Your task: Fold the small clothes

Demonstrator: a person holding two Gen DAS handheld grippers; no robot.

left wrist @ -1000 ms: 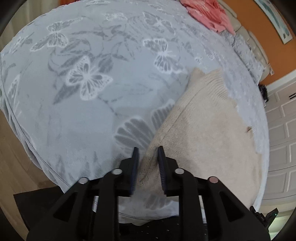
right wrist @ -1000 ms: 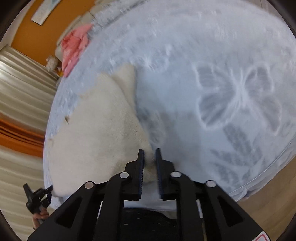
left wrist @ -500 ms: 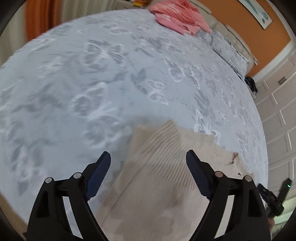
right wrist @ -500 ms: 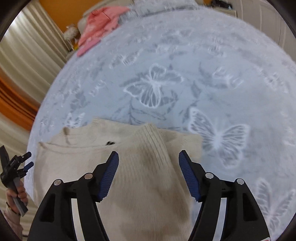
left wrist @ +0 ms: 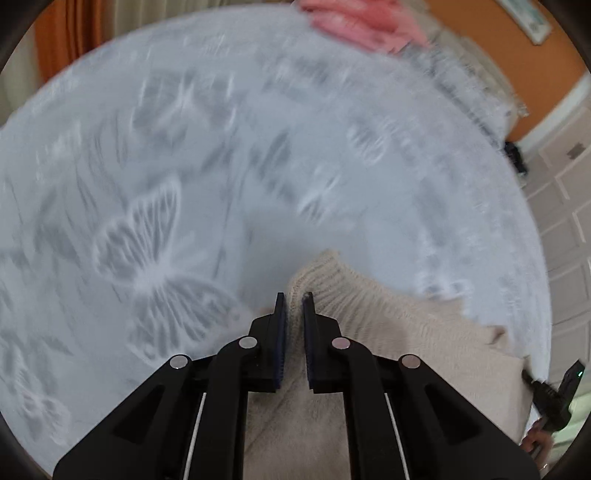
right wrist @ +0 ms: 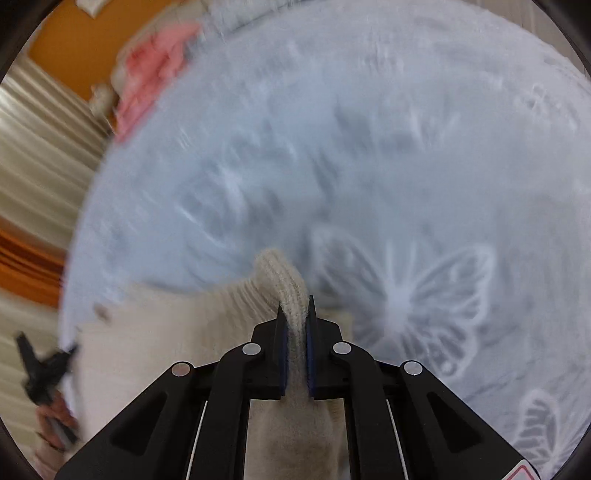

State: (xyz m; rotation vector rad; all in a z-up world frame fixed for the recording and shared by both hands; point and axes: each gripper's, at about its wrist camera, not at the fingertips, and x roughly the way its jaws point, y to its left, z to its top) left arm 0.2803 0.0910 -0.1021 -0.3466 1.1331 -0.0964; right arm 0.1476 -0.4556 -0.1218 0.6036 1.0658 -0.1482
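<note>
Lying on the near part of a bed, the cream knit sweater (left wrist: 388, 332) sits on a pale blue bedspread (left wrist: 184, 166) printed with grey and white butterflies. Left wrist view: the left hand-held gripper (left wrist: 293, 295) has its jaws closing, almost together, with a ribbed edge of the sweater bunched between the blue pads (left wrist: 281, 332); that edge sticks up just beyond the tips. The rest of the sweater spreads flat to the right and near. A large butterfly print (left wrist: 147, 254) lies left of the fingers. A pink garment (left wrist: 354, 22) lies at the far edge of the bed, well apart from the sweater. Far right: an orange wall (left wrist: 535, 85) and white panelled doors (left wrist: 565, 206). Picture heavily blurred.

Right wrist view: the right hand-held gripper (right wrist: 294, 299) is also closing, jaws nearly shut, with a ribbed fold of the sweater (right wrist: 284, 288) pinched between the pads and humped up past the tips. The sweater body spreads to the left and near. A butterfly print (right wrist: 406, 295) sits just right of the fold. At the far left, the pink garment (right wrist: 155, 62), and striped curtains (right wrist: 37, 147) along the left edge. Also blurred.
</note>
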